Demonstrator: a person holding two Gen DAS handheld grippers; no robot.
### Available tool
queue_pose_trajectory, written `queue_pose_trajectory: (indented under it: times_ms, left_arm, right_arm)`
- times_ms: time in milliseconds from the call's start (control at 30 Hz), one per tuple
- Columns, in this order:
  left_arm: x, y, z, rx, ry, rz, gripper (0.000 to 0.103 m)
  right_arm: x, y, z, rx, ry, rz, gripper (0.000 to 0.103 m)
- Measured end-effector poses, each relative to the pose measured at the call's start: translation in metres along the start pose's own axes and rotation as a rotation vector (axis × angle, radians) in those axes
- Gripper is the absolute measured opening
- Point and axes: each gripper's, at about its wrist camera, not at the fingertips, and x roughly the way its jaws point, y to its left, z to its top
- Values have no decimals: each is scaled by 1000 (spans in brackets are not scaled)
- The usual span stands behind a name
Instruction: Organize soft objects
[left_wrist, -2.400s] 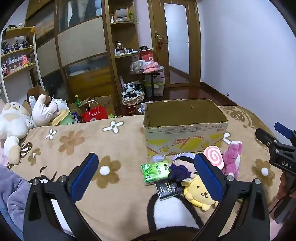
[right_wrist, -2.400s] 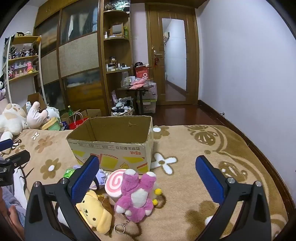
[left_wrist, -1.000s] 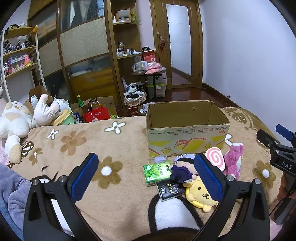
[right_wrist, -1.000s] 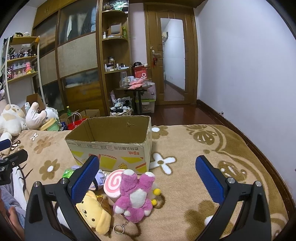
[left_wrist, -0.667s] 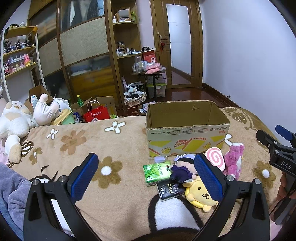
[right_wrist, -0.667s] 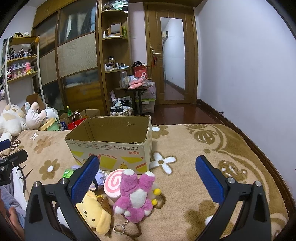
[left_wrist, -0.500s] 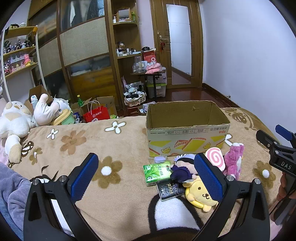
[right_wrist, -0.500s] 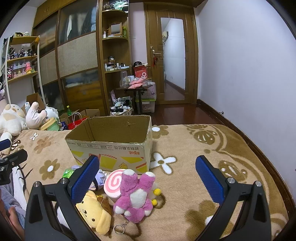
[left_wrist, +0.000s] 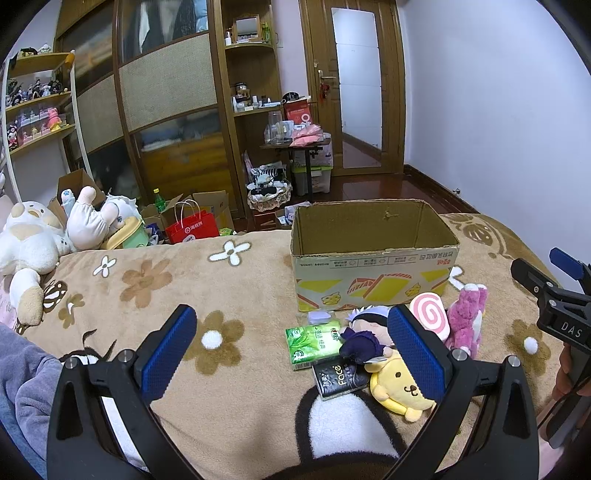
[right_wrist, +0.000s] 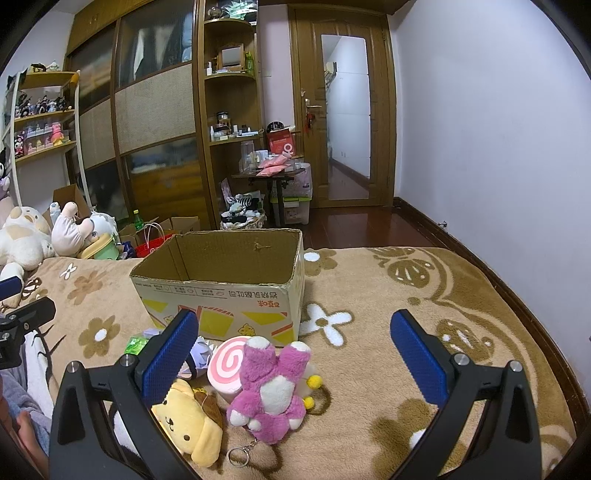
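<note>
Behind the bed we've got a big wooden wardrobe (left_wrist: 162, 110) with woven panels, plus shelves (left_wrist: 255, 85) packed with bottles and jars. A red bag (left_wrist: 192, 230) sits on the floor among open boxes (left_wrist: 218, 210), a green bottle (left_wrist: 158, 199) just behind it. A little table (right_wrist: 273, 177) holds pink packets, with a basket (left_wrist: 267, 192) beside it. The door (right_wrist: 341, 110) stands shut on the far wall, and figurines (left_wrist: 33, 122) line the left rack.

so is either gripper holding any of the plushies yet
No. The left gripper and right gripper are both open and empty; the pink plush and yellow plush lie untouched on the blanket.
</note>
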Motion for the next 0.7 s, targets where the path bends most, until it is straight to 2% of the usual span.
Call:
queue_pose_trajectory:
  times_ms: [700]
  left_arm:
    - [1, 0, -1, 0, 3, 0, 102]
  right_arm:
    - [0, 0, 0, 2, 2, 1, 103]
